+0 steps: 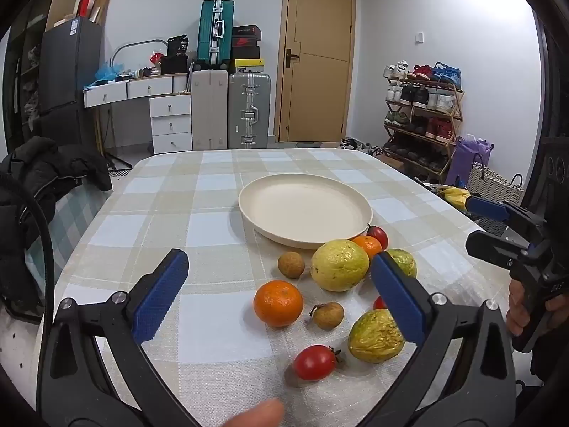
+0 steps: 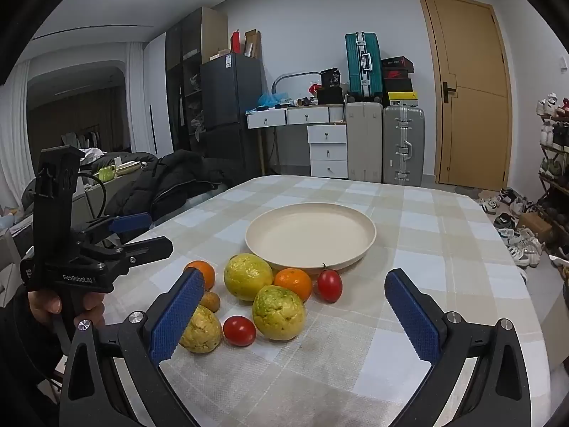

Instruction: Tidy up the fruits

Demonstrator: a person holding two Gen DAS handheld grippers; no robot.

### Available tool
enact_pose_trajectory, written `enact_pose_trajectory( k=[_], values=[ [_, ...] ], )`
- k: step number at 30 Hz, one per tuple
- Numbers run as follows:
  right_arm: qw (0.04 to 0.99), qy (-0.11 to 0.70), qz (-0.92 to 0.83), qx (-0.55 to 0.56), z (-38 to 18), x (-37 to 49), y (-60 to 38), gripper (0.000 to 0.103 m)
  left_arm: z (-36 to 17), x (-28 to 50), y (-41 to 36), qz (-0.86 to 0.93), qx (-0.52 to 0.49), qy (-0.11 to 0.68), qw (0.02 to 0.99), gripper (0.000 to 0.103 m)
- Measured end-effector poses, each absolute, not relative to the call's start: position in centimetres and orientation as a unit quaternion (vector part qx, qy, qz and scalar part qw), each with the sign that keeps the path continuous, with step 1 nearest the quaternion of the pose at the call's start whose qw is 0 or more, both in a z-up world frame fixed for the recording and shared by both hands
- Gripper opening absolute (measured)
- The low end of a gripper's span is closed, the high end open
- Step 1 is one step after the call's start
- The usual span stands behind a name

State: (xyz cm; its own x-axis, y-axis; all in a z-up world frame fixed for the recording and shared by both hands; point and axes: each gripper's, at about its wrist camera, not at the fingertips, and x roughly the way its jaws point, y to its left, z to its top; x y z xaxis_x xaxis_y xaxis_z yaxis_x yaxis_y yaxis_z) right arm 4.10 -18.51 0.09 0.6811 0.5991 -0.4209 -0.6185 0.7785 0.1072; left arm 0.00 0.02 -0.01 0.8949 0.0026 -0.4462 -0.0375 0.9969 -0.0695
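Note:
A cream plate [image 1: 306, 210] [image 2: 310, 236] sits empty on the checked tablecloth. In front of it lies a cluster of fruit: three yellow-green guavas [image 1: 339, 265] [image 2: 279, 312], two oranges [image 1: 278, 303] [image 2: 293, 283], three red tomatoes [image 1: 315, 362] [image 2: 239, 330] and two brown longans [image 1: 328, 315]. My left gripper [image 1: 281, 295] is open above the near fruit, empty. My right gripper [image 2: 297, 311] is open and empty, just short of the fruit. The right gripper also shows in the left wrist view [image 1: 498, 235], and the left gripper in the right wrist view [image 2: 142, 235].
The table [image 2: 426, 249] has a rounded far edge. A black jacket [image 1: 46, 174] hangs on a chair at the left. Suitcases [image 1: 249, 110], white drawers, a door and a shoe rack [image 1: 423, 121] stand behind.

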Motion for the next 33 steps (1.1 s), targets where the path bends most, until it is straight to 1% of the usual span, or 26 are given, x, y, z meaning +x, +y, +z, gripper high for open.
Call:
enact_pose_trajectory(
  k=[3, 7, 33],
  values=[
    [0.915, 0.225, 0.334, -0.019, 0.07, 4.13, -18.5, 0.103, -0.01, -0.14, 0.08, 0.004, -0.041, 0.219, 0.975, 0.102],
    [0.915, 0.225, 0.334, -0.02, 0.07, 4.13, -18.49, 0.103, -0.05, 0.33, -0.15, 0.005, -0.037, 0.23, 0.972, 0.102],
    [0.913, 0.229, 0.338, -0.019, 0.0, 4.0, -18.14, 0.103, -0.26, 0.33, -0.15, 0.007, -0.033, 0.23, 0.973, 0.102]
  ],
)
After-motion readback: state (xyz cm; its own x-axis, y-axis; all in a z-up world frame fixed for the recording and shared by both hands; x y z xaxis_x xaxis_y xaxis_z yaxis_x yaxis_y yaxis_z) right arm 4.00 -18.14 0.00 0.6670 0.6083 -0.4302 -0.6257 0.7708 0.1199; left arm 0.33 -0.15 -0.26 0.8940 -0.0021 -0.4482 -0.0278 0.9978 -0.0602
